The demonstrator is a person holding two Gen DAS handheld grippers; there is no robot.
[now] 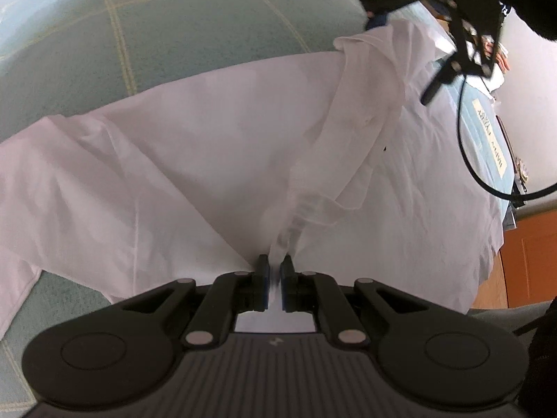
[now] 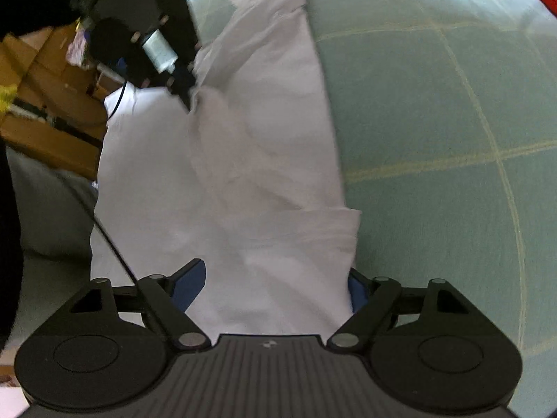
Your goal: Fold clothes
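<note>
White thin cotton garment [image 1: 195,160], shirt-like, lies spread over a pale green cloth surface with yellow grid lines [image 1: 174,21]; whether that surface is a bed or a covered worktop cannot be told. The fabric is creased, and one edge reaches the rim of the surface, beside an orange-brown wooden panel [image 1: 529,261].

Left claw [image 1: 275,271]: jaws drawn narrow, a bunched ridge of the white fabric pinched between the blue-faced pads [image 1: 265,280]. From the pinch the fabric rises in a twisted fold toward the other tool. In the right wrist view the left claw [image 2: 189,102] shows at upper left, its tip touching the garment's far part.

Right claw [image 2: 276,287]: jaws spread wide, one blue pad [image 2: 188,289] on each side of a band of the garment that runs between them. The pads do not press the cloth. In the left wrist view the right claw [image 1: 374,17] sits at upper right, at a raised corner of the fabric; contact there cannot be told.

A black cable [image 1: 466,146] loops from the right tool across the right side. A pale blue sheet with a printed label [image 1: 487,132] lies past the garment; the print is too blurred to read. Brown cardboard boxes [image 2: 45,80] are stacked beyond the surface.
</note>
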